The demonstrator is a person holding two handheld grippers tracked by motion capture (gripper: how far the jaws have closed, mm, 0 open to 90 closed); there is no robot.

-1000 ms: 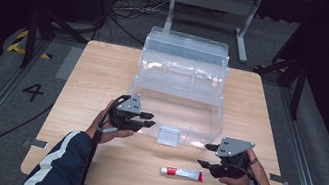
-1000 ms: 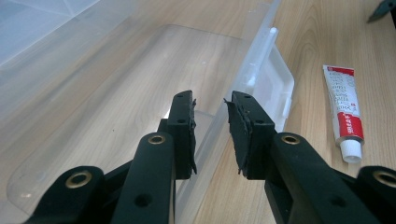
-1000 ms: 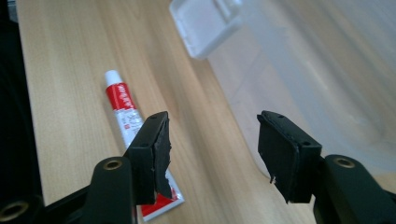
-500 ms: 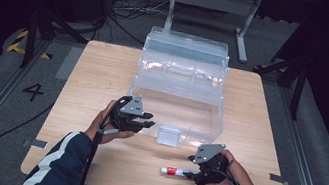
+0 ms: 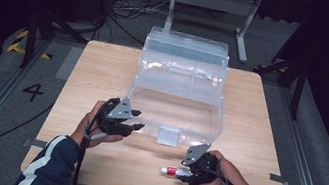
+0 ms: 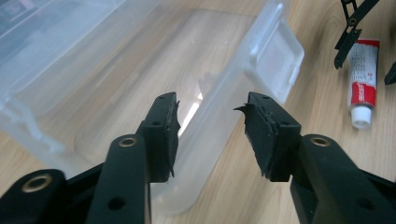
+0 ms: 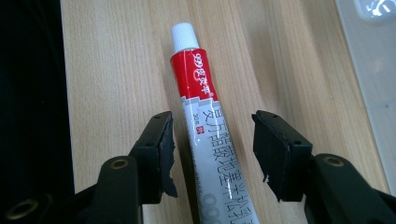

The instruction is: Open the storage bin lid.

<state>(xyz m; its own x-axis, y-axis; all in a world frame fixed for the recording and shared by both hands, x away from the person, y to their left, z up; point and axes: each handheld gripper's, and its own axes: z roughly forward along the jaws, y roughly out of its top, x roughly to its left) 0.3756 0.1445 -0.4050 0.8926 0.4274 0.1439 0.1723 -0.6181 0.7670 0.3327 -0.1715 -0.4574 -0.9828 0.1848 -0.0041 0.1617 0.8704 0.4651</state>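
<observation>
Dark room beyond, grey floor with cables and a metal frame (image 5: 213, 2) at the back; pale wooden table (image 5: 99, 76) in the middle. Painted numeral 4 (image 5: 33, 92) on the floor at far left, next to a rail.

Left hand-held gripper (image 5: 136, 121) at the left front of the table, jaws pointing right toward the clear plastic box (image 5: 182, 83). Jaws partly apart, having just been opening, gripping nothing: in the left gripper view (image 6: 210, 135) only the box's front edge and latch flap (image 6: 275, 65) lying past the gap, pads not pressing on anything. Box open, lid raised at the back, standing mid-table and blocking the way to the table's far side.

Right of that, a red, white and grey tube (image 5: 173, 171) with a white cap lying flat on the table near the front edge, well in front of the box's latch flap. Right hand-held gripper (image 5: 185, 174) down at the tube, jaws partly apart and just been closing. In the right gripper view (image 7: 212, 149) tube (image 7: 205, 135) lying between the pads, cap pointing away, a gap on either side, so not yet clamped.

Count: one table, one box, one tube, two hand-held grippers, two hands in dark sleeves with white stripes.
</observation>
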